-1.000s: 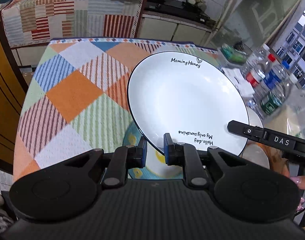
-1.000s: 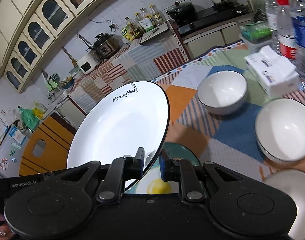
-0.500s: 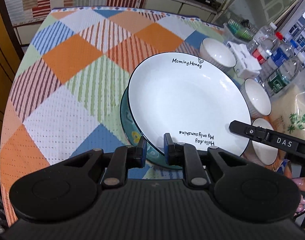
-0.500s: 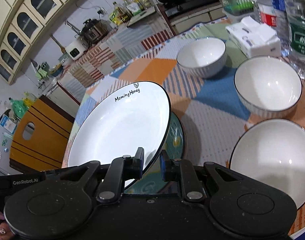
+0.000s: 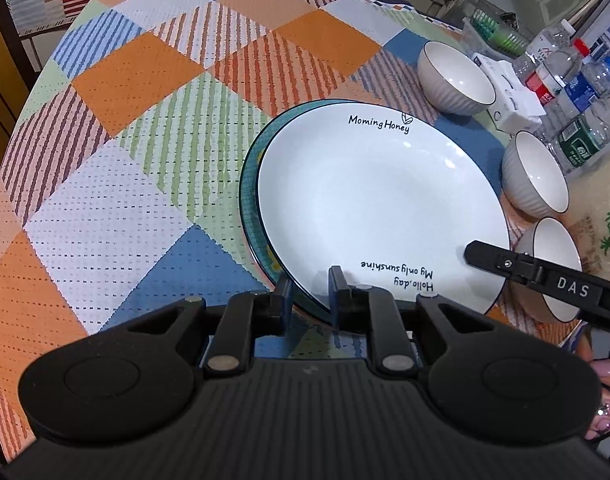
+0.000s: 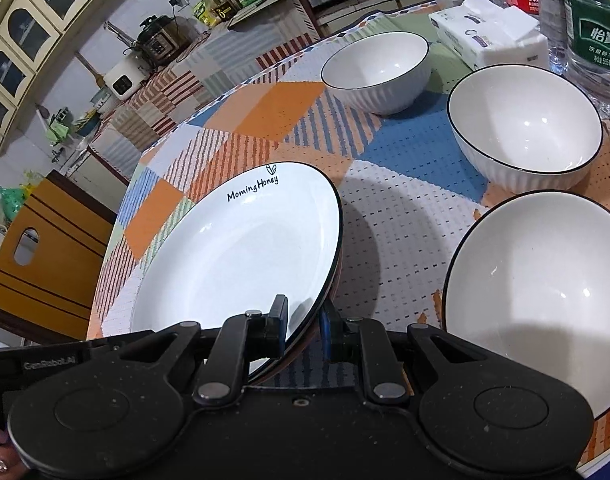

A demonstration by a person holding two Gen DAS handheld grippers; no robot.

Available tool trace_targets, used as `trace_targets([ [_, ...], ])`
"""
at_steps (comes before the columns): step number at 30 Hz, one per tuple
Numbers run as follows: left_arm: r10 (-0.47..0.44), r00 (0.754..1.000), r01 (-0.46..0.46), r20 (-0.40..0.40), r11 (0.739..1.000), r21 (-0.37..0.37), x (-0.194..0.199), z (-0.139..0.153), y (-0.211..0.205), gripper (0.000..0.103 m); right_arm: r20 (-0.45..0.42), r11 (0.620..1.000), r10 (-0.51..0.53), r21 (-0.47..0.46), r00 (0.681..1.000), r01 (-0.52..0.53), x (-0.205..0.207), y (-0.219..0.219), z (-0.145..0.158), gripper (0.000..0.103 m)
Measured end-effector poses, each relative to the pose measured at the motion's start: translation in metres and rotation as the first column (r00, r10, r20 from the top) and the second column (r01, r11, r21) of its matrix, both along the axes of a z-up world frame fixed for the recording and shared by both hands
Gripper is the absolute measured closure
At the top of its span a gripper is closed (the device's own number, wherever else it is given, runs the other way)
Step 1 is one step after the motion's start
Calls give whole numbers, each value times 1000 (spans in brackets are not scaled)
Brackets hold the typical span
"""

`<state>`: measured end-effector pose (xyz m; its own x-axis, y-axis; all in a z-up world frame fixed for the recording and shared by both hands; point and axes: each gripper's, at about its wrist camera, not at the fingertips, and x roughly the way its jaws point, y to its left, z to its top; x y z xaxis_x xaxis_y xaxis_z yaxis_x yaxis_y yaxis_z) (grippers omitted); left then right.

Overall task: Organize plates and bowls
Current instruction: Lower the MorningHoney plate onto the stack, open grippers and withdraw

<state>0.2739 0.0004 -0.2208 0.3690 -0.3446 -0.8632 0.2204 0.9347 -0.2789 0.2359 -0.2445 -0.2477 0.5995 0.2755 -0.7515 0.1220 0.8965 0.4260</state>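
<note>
Left hand-held gripper (image 5: 309,292) and right hand-held gripper (image 6: 303,322) both clamping round white black-rimmed ceramic plate (image 5: 381,204), sitting over teal plate (image 5: 249,200), chequered surface (image 5: 145,160).

Glossy glazed ceramic plate (image 5: 381,204) and bowls (image 6: 525,128); dimpled woven-look tablecloth (image 5: 117,184).

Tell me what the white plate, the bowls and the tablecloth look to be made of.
White plate: probably glazed ceramic; glossy surface with sharp light glints, thin dark rim, printed lettering.
Bowls: likely the same glazed ceramic; shiny inside, ribbed outside.
Tablecloth: looks like woven or textured fabric; matte, with a dotted weave.
</note>
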Motion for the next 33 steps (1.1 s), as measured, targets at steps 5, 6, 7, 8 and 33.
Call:
trace_targets([
  [5,4,1000,-4,-11,1000,15,5,0,0,87,-7,997,18,-70,1000,-19,3,10,1,82],
  [6,5,1000,-5,-13,1000,22,5,0,-1,86,-10,996,19,-87,1000,-20,3,13,2,82],
  [7,6,1000,-6,-14,1000,28,5,0,-2,86,-15,994,21,-106,1000,-22,4,16,2,82],
  [8,8,1000,-7,-17,999,33,5,0,-2,86,-16,992,23,-126,1000,-25,4,19,4,81],
  [33,67,998,-67,-8,997,44,-29,54,-19,83,64,941,102,-329,993,-75,-34,34,47,66],
])
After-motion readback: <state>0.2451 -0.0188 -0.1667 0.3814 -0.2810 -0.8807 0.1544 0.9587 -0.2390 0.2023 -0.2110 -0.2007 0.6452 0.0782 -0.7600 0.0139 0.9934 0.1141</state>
